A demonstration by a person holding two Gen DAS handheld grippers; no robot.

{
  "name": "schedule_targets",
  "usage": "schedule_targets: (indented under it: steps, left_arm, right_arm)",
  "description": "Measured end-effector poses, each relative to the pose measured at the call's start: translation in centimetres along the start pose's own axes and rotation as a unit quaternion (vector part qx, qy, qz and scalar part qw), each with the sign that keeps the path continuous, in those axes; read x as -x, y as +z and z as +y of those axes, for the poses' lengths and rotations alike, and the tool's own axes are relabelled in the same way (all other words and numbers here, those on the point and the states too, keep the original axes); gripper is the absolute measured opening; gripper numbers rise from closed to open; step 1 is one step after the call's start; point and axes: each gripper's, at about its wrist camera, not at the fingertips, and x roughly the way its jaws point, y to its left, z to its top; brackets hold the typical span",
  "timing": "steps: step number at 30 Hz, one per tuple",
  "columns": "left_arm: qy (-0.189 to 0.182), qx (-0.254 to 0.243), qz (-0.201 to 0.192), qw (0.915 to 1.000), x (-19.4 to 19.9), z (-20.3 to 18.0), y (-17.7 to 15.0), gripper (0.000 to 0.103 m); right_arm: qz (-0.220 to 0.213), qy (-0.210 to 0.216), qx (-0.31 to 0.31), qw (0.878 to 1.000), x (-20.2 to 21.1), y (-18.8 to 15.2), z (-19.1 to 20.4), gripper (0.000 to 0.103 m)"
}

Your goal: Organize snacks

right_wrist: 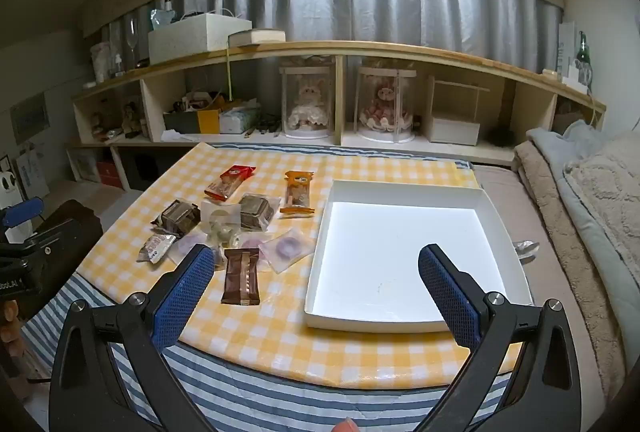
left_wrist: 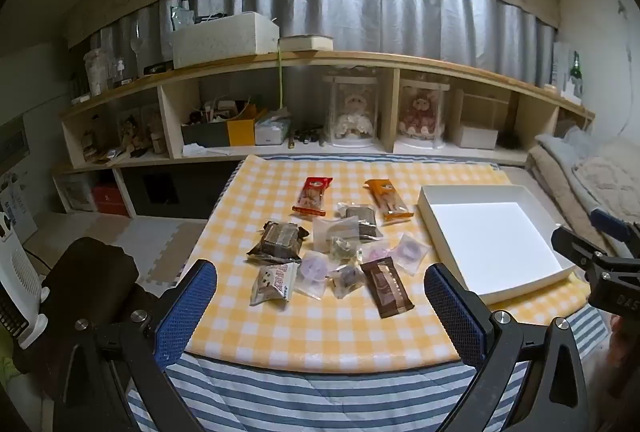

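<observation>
Right wrist: brown bar [right_wrist: 240, 276] lies lengthwise toward shelf [right_wrist: 320, 48] — both jaws released.

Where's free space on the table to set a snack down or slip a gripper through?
The white tray is empty inside. A bare checkered strip runs along the near table edge, in front of the brown bar. The far strip behind the red pack and orange pack is bare too. Crowded: the snack cluster at centre, with wrappers touching or overlapping.

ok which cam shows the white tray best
The right wrist view: the white tray lies nearly centred, whole rim visible, inside bare, between the open right gripper fingers. In the left wrist view the tray sits off to the right, skewed, its near corner behind a finger.
</observation>
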Motion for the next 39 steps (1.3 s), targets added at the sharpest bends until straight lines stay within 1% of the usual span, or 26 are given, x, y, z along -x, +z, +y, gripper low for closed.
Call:
schedule_targets:
  steps: [20, 21, 23, 30, 39]
  left_arm:
    - [-0.003, 0.002, 0.001, 1.0, 0.17, -0.33, 0.29, 0.103]
    - [-0.003, 0.002, 0.001, 1.0, 0.17, -0.32, 0.29, 0.103]
    - [-0.003, 0.002, 0.001, 1.0, 0.58, -0.73, 0.19, 0.103]
    - [-0.003, 0.003, 0.0, 1.0, 0.56, -0.69, 0.17, 0.103]
    - [-0.003, 0.003, 0.0, 1.0, 0.57, -0.68, 0.15, 0.103]
  right_arm:
    - [-0.003, -0.003, 0.006, 1.0, 0.06, -0.34, 0.16, 0.103]
    - [-0.002, -0.003, 0.006, 1.0, 0.08, 0.24, 0.5, 0.103]
    - [-0.002, -0.003, 0.005, 1.0, 0.13, 0.15, 0.55, 0.103]
    - [0.002, 0.001, 0.003, 1.0, 0.11, 0.01, -0.13, 0.103]
    - [0.004, 0.0, 0.006, 1.0, -0.01, -0.11, 0.06, 0.103]
